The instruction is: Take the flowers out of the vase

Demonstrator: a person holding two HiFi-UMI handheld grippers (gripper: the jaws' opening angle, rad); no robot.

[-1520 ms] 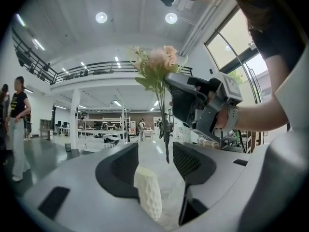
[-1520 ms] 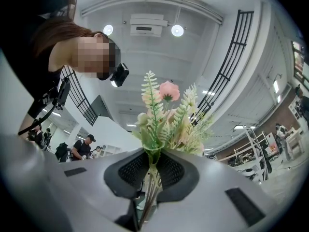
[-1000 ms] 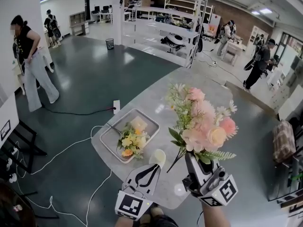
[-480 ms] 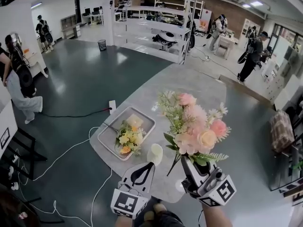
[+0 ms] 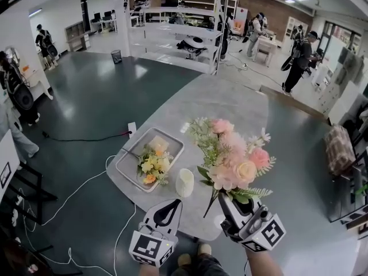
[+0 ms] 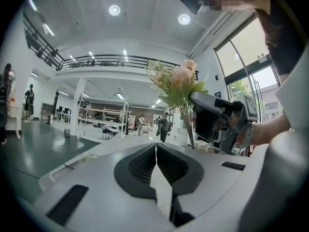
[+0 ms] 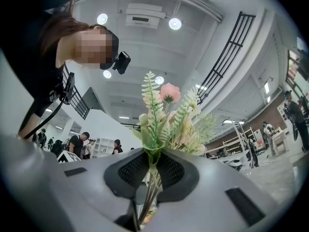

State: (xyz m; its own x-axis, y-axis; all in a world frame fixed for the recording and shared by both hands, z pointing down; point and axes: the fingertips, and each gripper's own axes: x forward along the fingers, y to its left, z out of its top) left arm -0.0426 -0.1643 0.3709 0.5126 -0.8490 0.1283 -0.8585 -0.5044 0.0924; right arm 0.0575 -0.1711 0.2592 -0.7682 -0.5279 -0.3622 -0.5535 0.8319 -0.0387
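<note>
Right gripper [image 5: 226, 198] clamps green stems [image 7: 150, 192] of pink flower bouquet [image 5: 233, 160], blooms above jaws; light, springy, top-heavy, so grip low. Left gripper [image 5: 172, 203] closed, empty.

Bright, even indoor light falls from round ceiling lamps [image 6: 114, 9] and long strips. In the head view the glossy floor [image 5: 98, 91] carries soft glare toward 11 o'clock, the pale bench [image 5: 230, 105] shows hardly any shadow, and the flowers [image 5: 230, 160] are crisp. Every view bows strongly at the edges. Both gripper views darken to black corners. Windows [image 6: 239, 57] at 2 o'clock wash out.
</note>
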